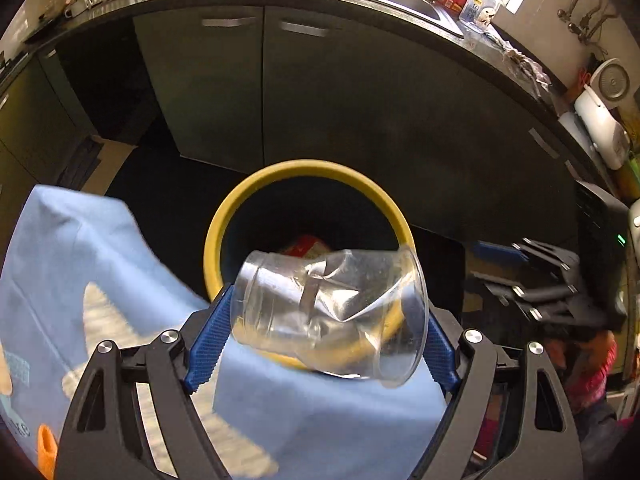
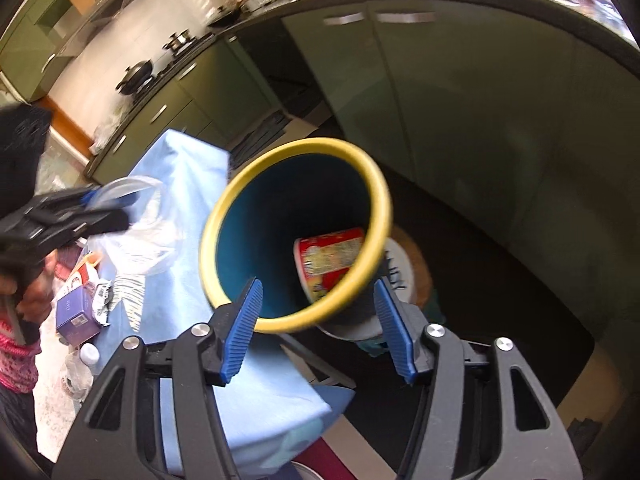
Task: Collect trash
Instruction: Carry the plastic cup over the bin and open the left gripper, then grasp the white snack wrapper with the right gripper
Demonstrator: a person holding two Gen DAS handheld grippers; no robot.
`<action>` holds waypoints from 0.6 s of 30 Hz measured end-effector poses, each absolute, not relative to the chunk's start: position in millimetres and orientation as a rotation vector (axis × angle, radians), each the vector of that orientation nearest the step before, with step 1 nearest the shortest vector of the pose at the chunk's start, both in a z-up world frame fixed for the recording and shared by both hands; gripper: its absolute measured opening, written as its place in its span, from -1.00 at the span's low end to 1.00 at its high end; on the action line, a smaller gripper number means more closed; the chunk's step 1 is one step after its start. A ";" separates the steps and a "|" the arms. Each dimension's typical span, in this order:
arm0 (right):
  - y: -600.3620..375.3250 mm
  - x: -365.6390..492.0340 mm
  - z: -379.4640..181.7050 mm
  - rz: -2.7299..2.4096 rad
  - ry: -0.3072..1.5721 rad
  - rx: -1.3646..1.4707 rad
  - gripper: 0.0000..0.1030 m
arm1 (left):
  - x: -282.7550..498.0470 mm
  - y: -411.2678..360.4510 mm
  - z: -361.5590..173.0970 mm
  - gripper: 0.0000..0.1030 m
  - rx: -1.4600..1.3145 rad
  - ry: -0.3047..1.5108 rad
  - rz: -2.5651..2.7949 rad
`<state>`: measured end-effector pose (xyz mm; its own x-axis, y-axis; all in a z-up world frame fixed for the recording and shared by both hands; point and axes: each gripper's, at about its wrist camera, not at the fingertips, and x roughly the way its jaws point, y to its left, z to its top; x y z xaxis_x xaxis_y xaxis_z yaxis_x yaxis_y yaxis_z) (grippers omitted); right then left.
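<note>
A crumpled clear plastic cup (image 1: pixel 328 308) lies sideways between the blue pads of my left gripper (image 1: pixel 326 304), which is shut on it. Just beyond it stands a bin with a yellow rim (image 1: pixel 224 232) and a dark blue inside, next to the blue-clothed table (image 1: pixel 320 420). A red instant-noodle cup (image 2: pixel 332 260) lies inside the bin (image 2: pixel 208 240). My right gripper (image 2: pixel 318 284) hangs open over the bin's near rim, nothing between its pads. In the right wrist view the left gripper (image 2: pixel 92 204) with the cup (image 2: pixel 132 188) is at the left, over the table.
On the table (image 2: pixel 180 184) lie a clear plastic bag (image 2: pixel 132 248), a purple box (image 2: pixel 76 312), a small bottle (image 2: pixel 88 356) and a red-white packet (image 2: pixel 80 276). Green kitchen cabinets (image 1: pixel 224 88) and a dark counter with a sink stand behind the bin. The right gripper (image 1: pixel 536 280) shows at the right.
</note>
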<state>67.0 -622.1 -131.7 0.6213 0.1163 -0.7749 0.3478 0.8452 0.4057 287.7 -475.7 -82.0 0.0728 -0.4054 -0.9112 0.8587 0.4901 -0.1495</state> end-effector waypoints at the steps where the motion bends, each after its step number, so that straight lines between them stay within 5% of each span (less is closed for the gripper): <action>1: -623.4 64.0 -131.4 -0.149 0.899 0.564 0.13 | 290.8 -483.6 -85.4 0.61 0.497 1.133 -1.000; 7: -618.9 60.0 -131.3 -0.144 0.896 0.531 0.14 | 291.0 -468.5 -66.9 0.65 0.433 1.095 -0.993; 18: -552.8 101.6 -129.3 0.045 0.936 0.415 0.14 | 255.5 -269.5 28.5 0.79 0.175 0.819 -0.808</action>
<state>101.6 -552.8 -129.3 0.5981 0.2149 -0.7721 0.1405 0.9203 0.3650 255.5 -269.5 28.5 0.4096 -0.5737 -0.7093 0.7012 0.6953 -0.1575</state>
